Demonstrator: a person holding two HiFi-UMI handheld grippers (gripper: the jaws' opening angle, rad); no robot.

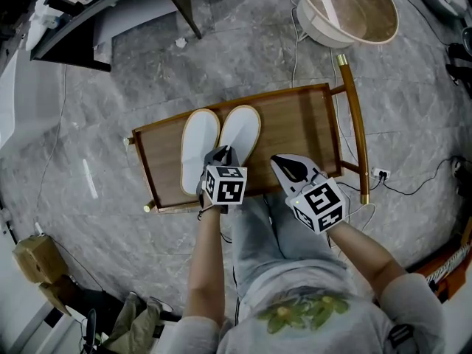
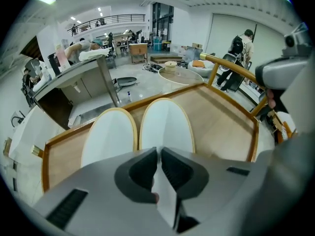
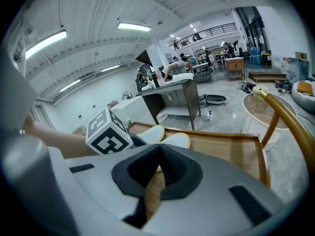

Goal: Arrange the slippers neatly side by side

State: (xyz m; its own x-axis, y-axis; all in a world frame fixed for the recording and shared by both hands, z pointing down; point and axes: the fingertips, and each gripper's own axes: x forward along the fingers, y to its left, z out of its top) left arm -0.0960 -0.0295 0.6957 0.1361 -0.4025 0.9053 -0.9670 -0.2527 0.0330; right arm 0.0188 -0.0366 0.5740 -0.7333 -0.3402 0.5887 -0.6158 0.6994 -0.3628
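Two white slippers with tan edging lie side by side, toes away from me, on a low wooden tray table (image 1: 299, 124): the left slipper (image 1: 199, 150) (image 2: 109, 139) and the right slipper (image 1: 241, 133) (image 2: 166, 127). My left gripper (image 1: 221, 154) (image 2: 159, 152) sits over the heel end of the right slipper, jaws shut; the slipper's white shows through the slit between them, and I cannot tell if anything is pinched. To the right, my right gripper (image 1: 284, 167) (image 3: 160, 149) hovers shut and empty above bare wood.
The tray has a raised rim and a curved wooden handle (image 1: 354, 116) on its right side. A round basin (image 1: 346, 9) stands on the marble floor beyond it. A dark desk (image 1: 74, 21) is at the far left, and a cable with a socket (image 1: 380, 174) lies to the right.
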